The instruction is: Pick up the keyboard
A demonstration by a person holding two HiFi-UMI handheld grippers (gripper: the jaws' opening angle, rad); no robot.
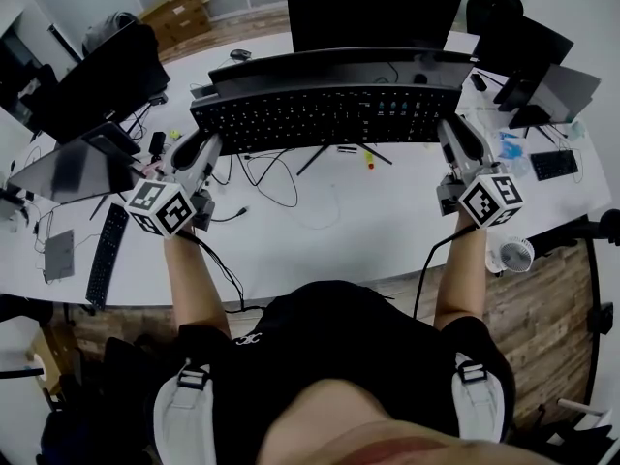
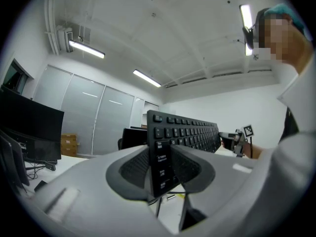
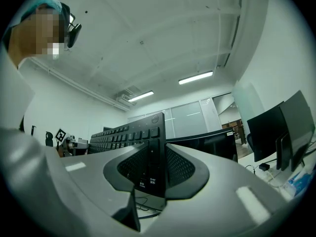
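Head view shows the keyboard (image 1: 329, 114) held in the air above the white desk (image 1: 339, 221), long axis running left to right, key face tipped toward the person. It touches nothing but the two tools.

1. Grip state. The left gripper (image 1: 208, 145) is clamped on the keyboard's left short end and the right gripper (image 1: 451, 136) on its right short end. In each gripper view the ribbed pads press on both faces of the board's thin edge. The jaws stand narrow, closed on the board's thickness.

2. Hazards (judgement).
- Each grip covers only an end strip. If the hands drift apart, one end is likely to slide out and the board would swing or drop.
- Uneven height between the hands would twist the board in the pads and loosen the hold.
- The curved monitor (image 1: 339, 66) stands just behind the keyboard. A push forward risks striking it.
- Loose cables (image 1: 271, 177) lie on the desk below. Whether one belongs to this keyboard cannot be told. If so, a further rise could pull it taut.

3. Containers. Cardboard boxes (image 1: 179, 13) stand well apart, beyond the desk's far side. Their contents are not visible.
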